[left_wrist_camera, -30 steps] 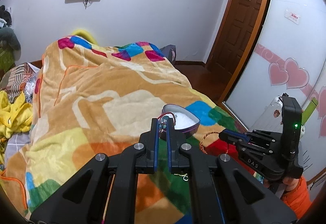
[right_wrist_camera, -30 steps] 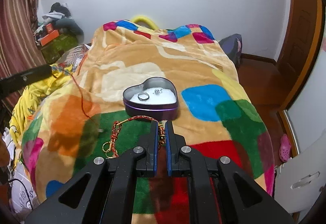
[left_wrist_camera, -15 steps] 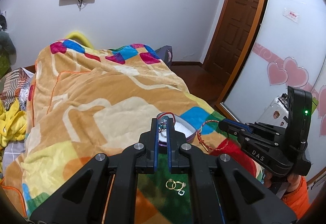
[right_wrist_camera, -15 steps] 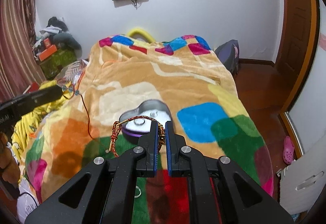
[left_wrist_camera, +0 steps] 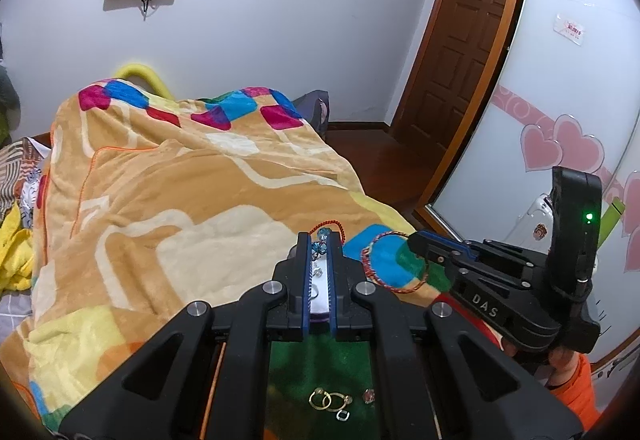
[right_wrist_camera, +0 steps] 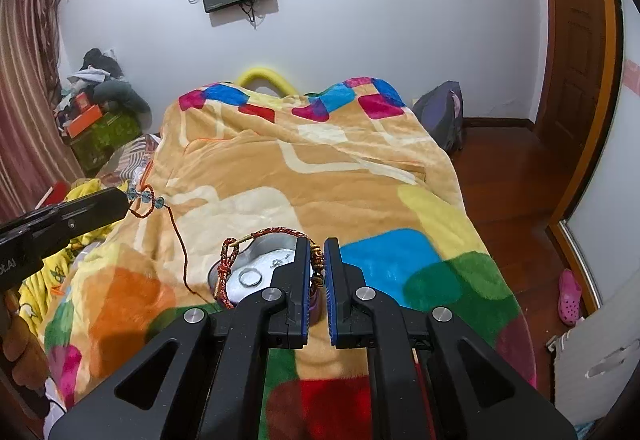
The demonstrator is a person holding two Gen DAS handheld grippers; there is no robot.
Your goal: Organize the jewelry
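Observation:
My left gripper (left_wrist_camera: pixel 320 240) is shut on a red cord necklace with blue beads (left_wrist_camera: pixel 321 246), held above the bed; the cord (right_wrist_camera: pixel 179 236) hangs down in the right wrist view. My right gripper (right_wrist_camera: pixel 318 245) is shut on a red-and-gold braided bracelet (right_wrist_camera: pixel 230 260), also seen in the left wrist view (left_wrist_camera: pixel 394 268). Below both is the heart-shaped tin (right_wrist_camera: pixel 256 272) with a white lining, holding a silver ring (right_wrist_camera: pixel 250 276) and a small earring (right_wrist_camera: pixel 279 261). Gold hoop earrings (left_wrist_camera: pixel 329 399) and a small stud (left_wrist_camera: pixel 368 396) lie on the green patch of the blanket.
The bed is covered by a colourful patchwork blanket (right_wrist_camera: pixel 320 176). Yellow cloth (left_wrist_camera: pixel 16 252) lies at the left. A wardrobe with pink hearts (left_wrist_camera: pixel 560 148) and a wooden door (left_wrist_camera: pixel 460 52) stand to the right. A pink shoe (right_wrist_camera: pixel 570 296) lies on the floor.
Both grippers have risen from the blanket with their jewelry. The bracelet has come off the blanket and hangs over the tin. The gold earrings have come into view under the left gripper.

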